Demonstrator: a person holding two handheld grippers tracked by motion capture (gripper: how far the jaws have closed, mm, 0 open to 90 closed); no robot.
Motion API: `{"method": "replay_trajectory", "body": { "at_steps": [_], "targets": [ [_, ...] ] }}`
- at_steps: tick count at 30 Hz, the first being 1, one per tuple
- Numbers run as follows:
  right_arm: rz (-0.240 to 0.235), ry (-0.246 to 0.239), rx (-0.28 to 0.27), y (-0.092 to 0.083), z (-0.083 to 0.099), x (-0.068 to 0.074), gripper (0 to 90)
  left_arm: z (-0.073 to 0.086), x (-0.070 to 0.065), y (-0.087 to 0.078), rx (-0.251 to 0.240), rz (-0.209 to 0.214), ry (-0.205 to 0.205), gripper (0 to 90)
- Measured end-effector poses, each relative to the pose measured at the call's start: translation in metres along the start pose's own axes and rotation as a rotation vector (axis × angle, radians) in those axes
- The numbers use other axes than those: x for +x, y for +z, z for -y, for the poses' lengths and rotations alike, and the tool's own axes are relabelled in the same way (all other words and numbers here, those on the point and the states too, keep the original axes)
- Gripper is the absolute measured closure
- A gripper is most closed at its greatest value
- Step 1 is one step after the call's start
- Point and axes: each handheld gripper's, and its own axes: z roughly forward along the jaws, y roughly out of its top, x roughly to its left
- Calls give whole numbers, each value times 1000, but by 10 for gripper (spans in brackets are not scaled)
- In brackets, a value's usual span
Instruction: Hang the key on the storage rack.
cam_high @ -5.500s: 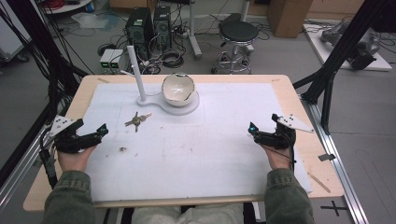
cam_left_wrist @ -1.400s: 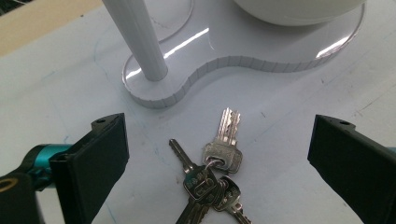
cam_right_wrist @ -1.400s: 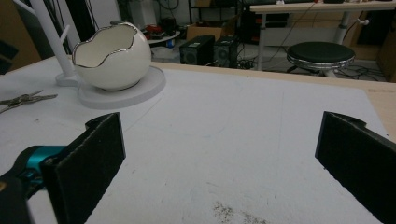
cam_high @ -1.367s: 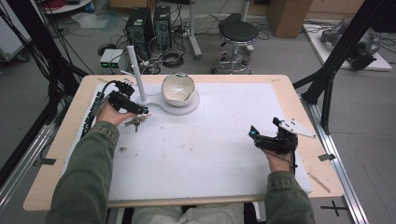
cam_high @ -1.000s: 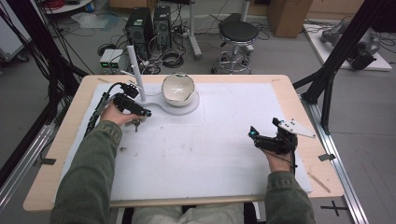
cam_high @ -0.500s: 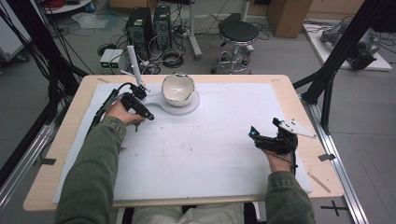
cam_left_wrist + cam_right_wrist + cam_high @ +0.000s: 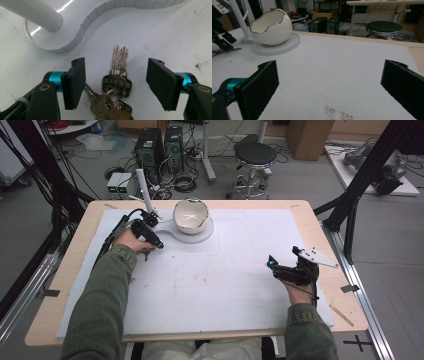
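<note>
- Two pads of the left gripper are standing apart on either side of the bunch of keys, touching none of them; the jaws have just been closing.
- The keys are lying flat on the white mat, blades pointing beyond the fingertips toward the white stand.
- The right gripper is resting with its jaws gaping wide, nothing between them, the egg-shaped bowl sitting far ahead.

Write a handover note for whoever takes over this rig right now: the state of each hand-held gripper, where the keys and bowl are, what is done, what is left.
Left hand-held gripper: lowered over the bunch of keys, jaws either side and just been closing, pads not yet pressing.
Right hand-held gripper: open, nothing between its jaws, resting at the table's right.
Keys: flat on the white mat, beside the white stand.
Egg-shaped bowl: on that stand's base.
Done: reach and straddle.
Left: close on the keys and lift; they probably go into the bowl.
</note>
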Motion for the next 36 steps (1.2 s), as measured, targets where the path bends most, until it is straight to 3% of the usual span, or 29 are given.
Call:
{"method": "replay_trajectory", "body": {
  "at_steps": [12, 13, 15, 20, 22, 25, 30, 36],
  "targets": [
    [2, -2, 0, 0, 0, 0, 6, -1, 1, 6, 25, -11, -4, 429],
    [1, -3, 0, 0, 0, 0, 6, 0, 0, 6, 27, -3, -2, 456],
    [-1, -7, 7, 0, 0, 0, 6, 0, 0, 6, 30, 14, 2, 610],
    [-1, -8, 9, 0, 0, 1, 6, 0, 3, 5, 31, 39, -17, 696],
    [-1, -6, 13, -1, 0, 1, 6, 0, 5, 4, 31, 41, -25, 798],
    [1, -10, 9, -1, 0, 0, 6, 1, 5, 5, 26, 40, -10, 800],
    [3, -11, 10, -1, 0, -1, 6, 0, 2, 4, 23, 5, 20, 803],
    [7, -8, 8, -1, 0, -1, 6, -1, -1, -1, 2, 6, 35, 803]
  ]
}}
